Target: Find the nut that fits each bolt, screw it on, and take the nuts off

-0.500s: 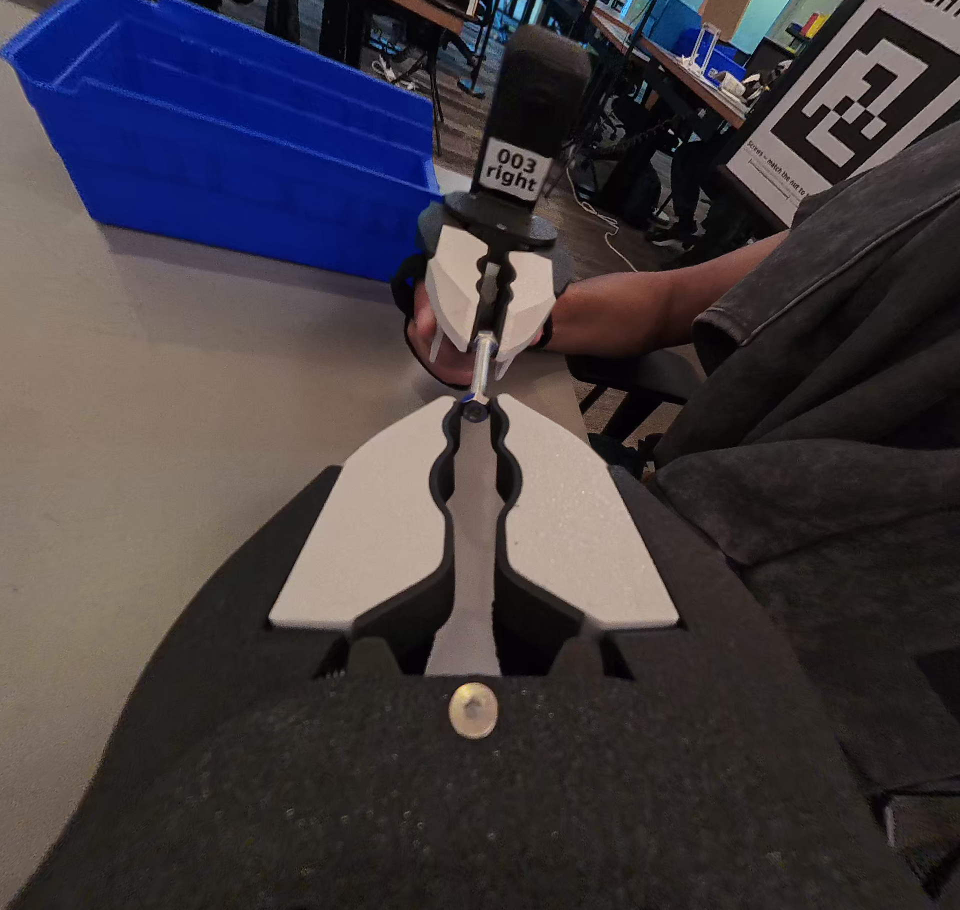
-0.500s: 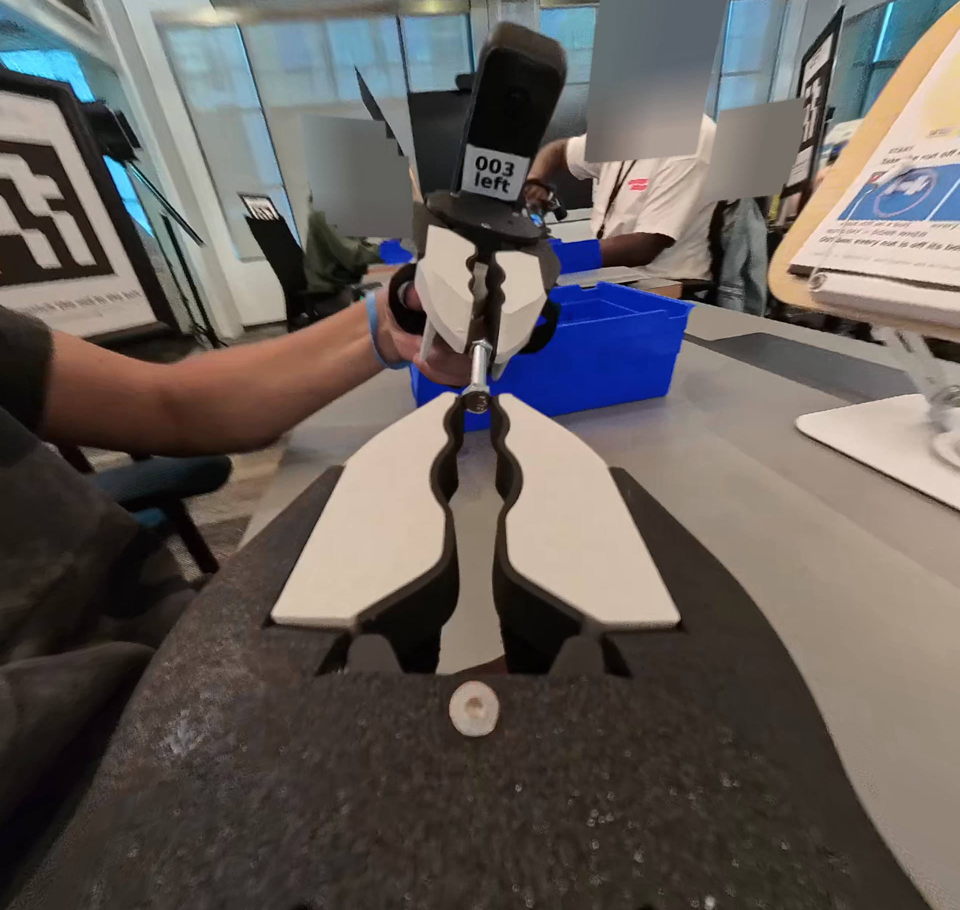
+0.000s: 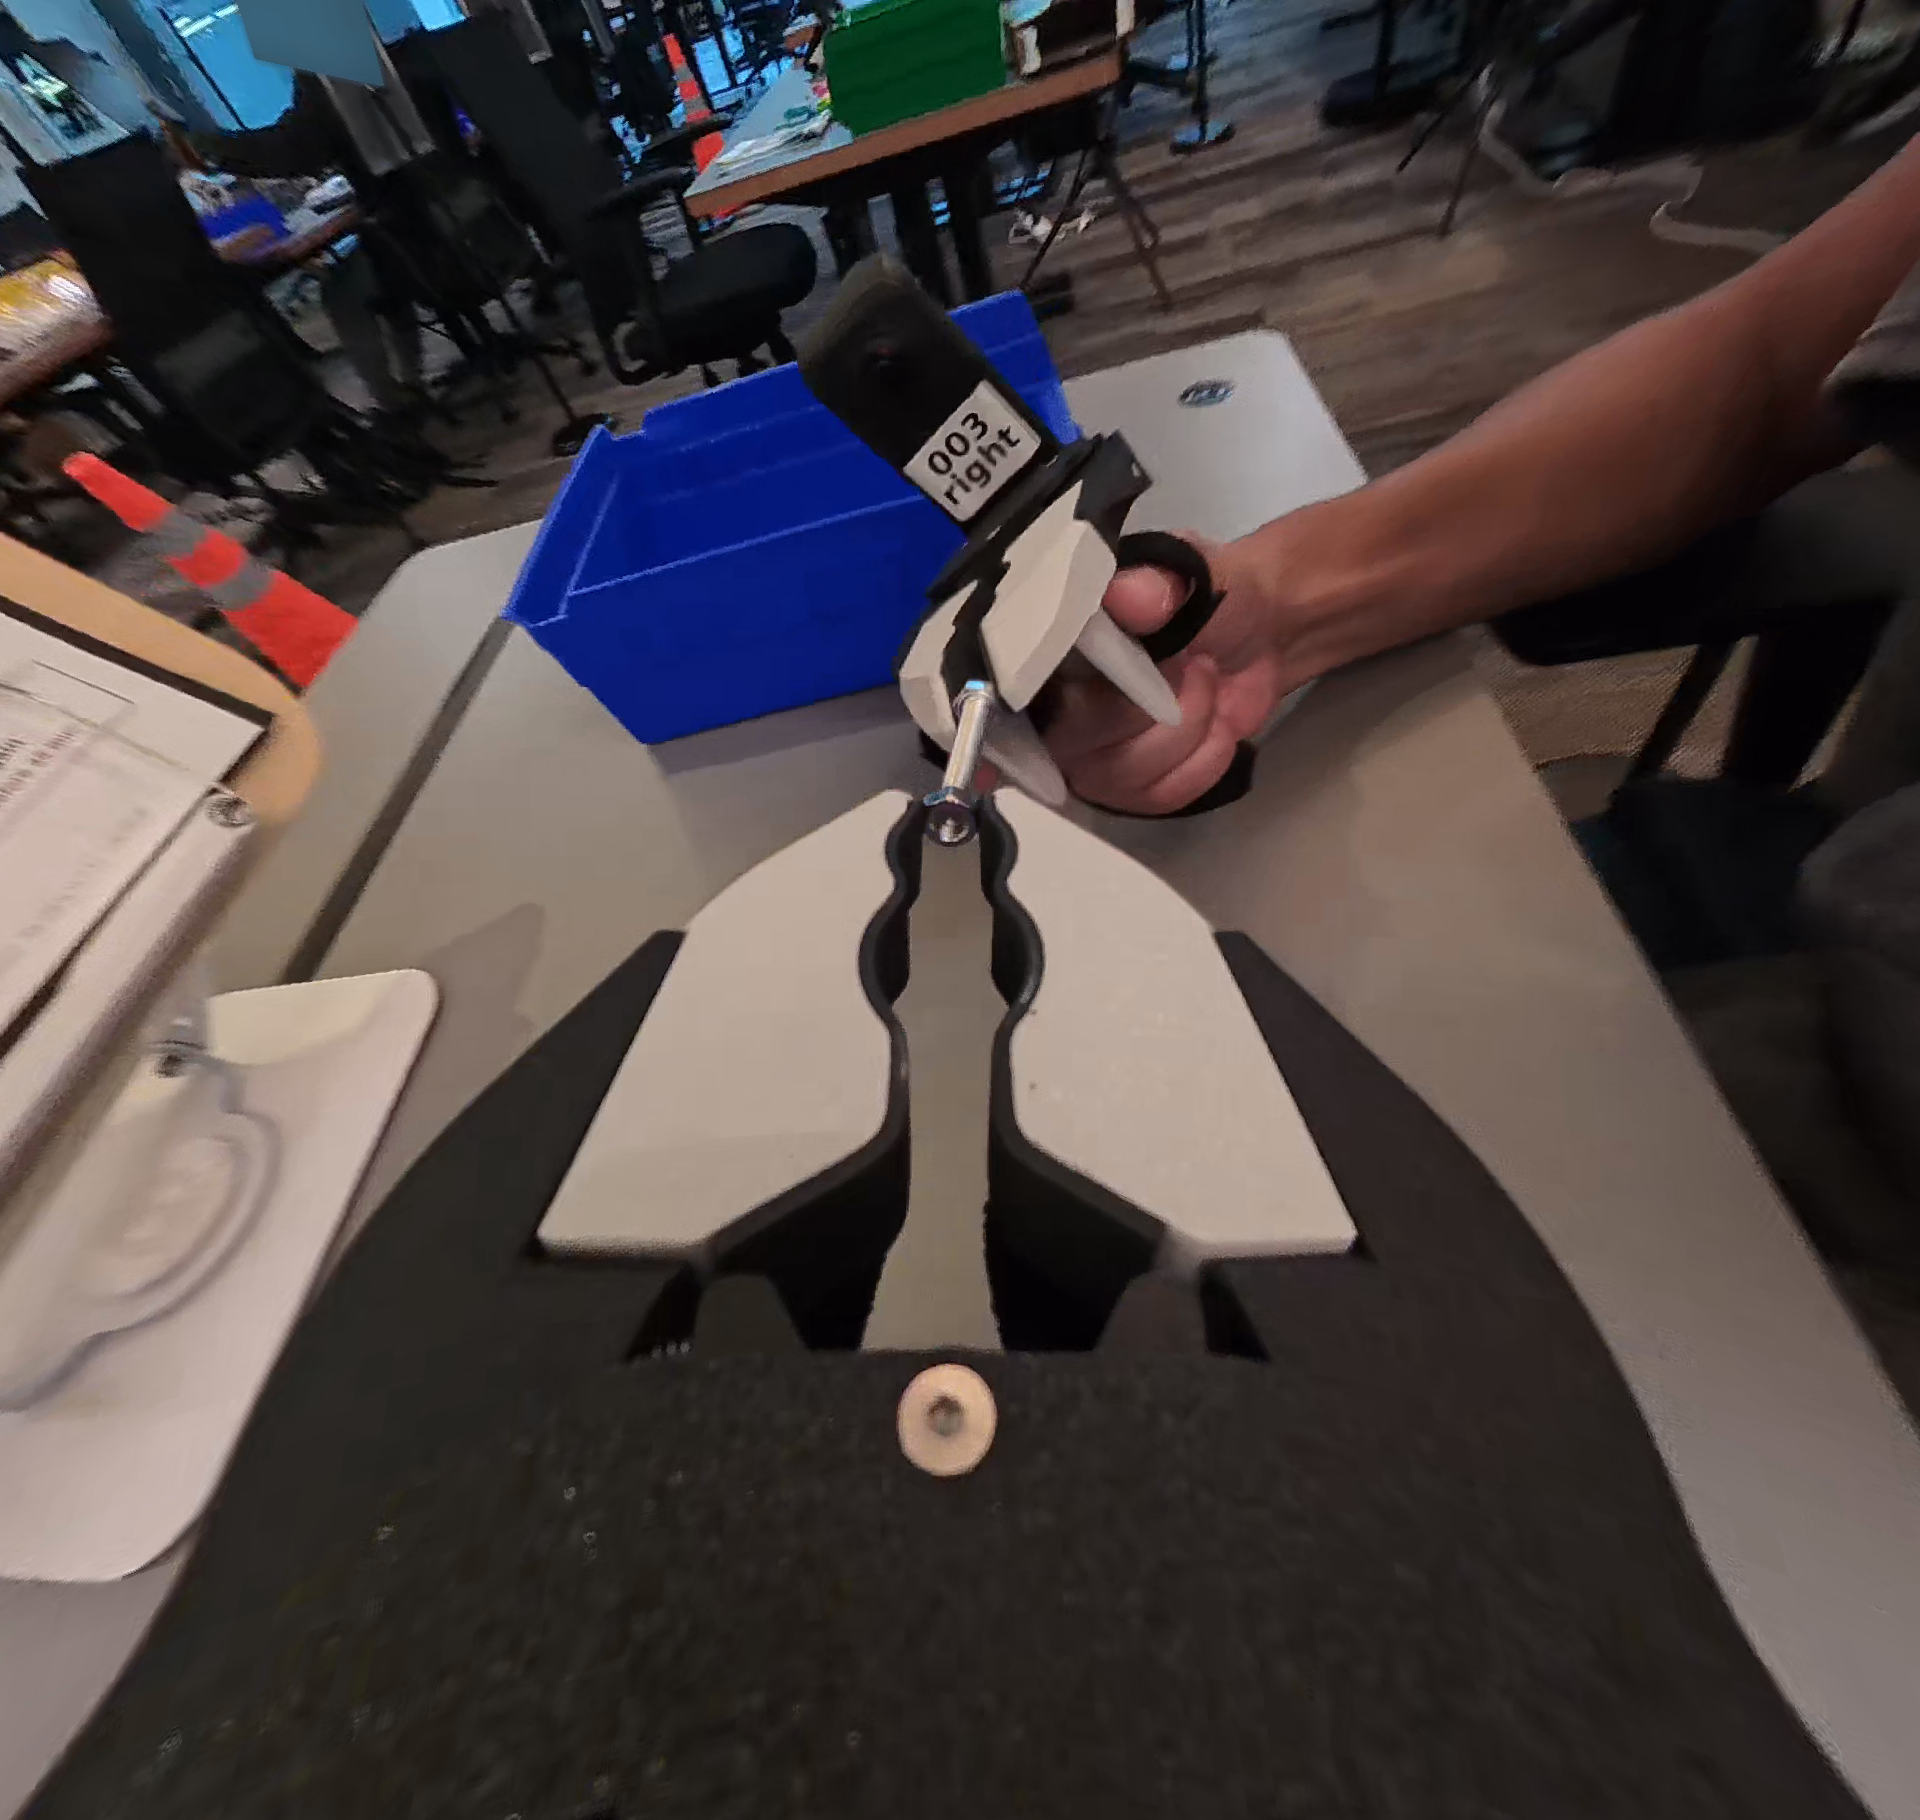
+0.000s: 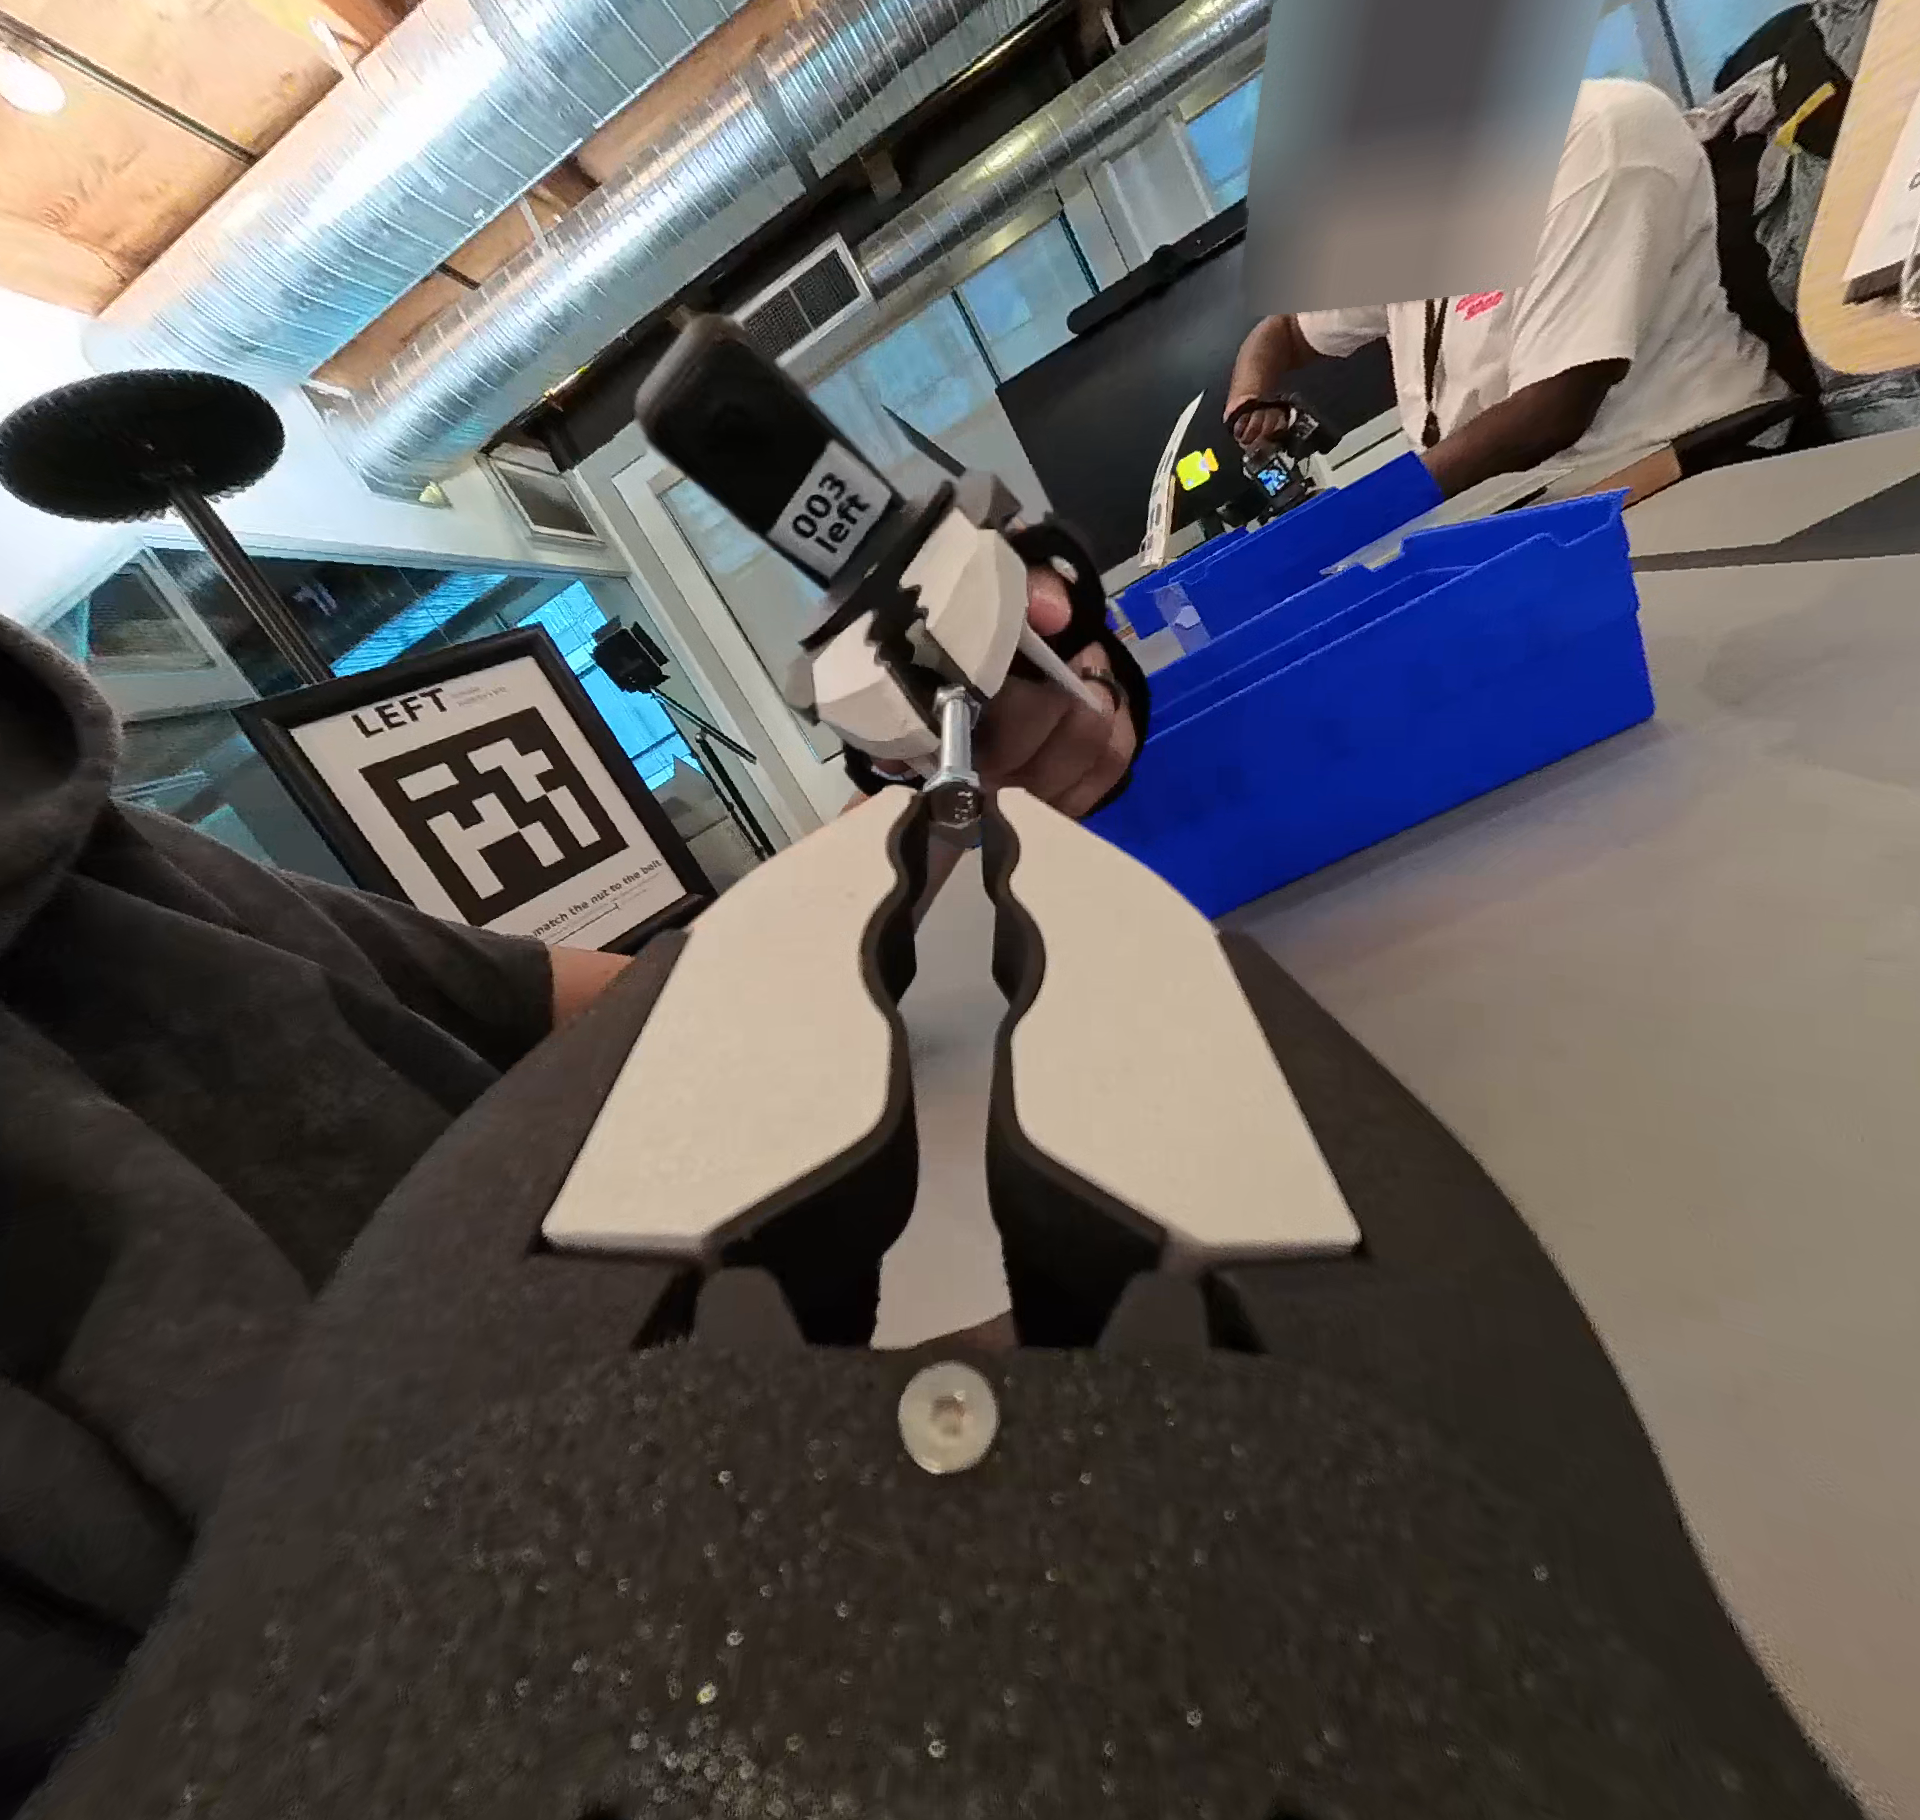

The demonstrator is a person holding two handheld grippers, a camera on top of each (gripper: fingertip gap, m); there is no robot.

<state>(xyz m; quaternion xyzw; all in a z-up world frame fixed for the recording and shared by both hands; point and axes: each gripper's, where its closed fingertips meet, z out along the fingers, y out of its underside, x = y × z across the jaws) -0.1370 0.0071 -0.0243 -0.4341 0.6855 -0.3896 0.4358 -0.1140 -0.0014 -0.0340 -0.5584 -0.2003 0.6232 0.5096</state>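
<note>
left gripper [image 3: 948,820] tips pinch the nut [image 3: 948,823] on one end of the bolt [image 3: 966,744]; right gripper [image 4: 948,814] tips pinch the bolt's hex head [image 4: 954,802]. bolt spans btwn both, held above the grey table [image 3: 1382,918], blue bin [image 3: 727,575] at far side.

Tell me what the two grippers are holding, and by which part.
One silver bolt spans both: the left gripper pinches one end at its fingertips, the right gripper the other end. Which end is the head cannot be told.
</note>
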